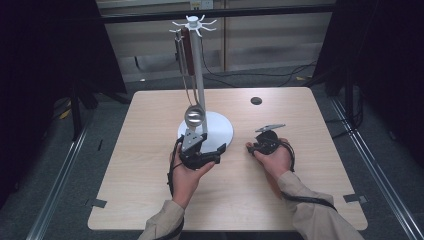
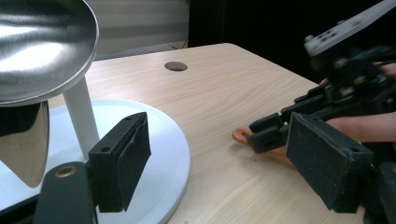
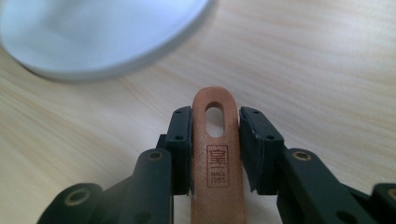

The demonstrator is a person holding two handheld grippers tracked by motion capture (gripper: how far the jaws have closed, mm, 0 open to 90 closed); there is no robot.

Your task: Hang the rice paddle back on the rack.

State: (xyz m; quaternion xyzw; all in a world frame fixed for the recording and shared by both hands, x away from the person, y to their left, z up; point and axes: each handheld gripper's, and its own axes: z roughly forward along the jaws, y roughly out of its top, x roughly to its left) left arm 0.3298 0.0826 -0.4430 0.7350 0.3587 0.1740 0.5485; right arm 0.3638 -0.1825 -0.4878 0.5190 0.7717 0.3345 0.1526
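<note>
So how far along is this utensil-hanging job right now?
Done: a ladle already hangs on the white rack. In hand: the right gripper is shut on a wooden handle with a hanging slot, low over the table. The left gripper is open near the rack's base. Left, probably: lifting that handle onto a hook.

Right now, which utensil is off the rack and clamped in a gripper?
The wooden handle lying on the table, pinched by the right gripper. The ladle hangs on the rack.

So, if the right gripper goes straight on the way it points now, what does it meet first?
Probably the stand's white round base. The right gripper, shut on the wooden handle, points across bare table toward it; depth is unclear.
</note>
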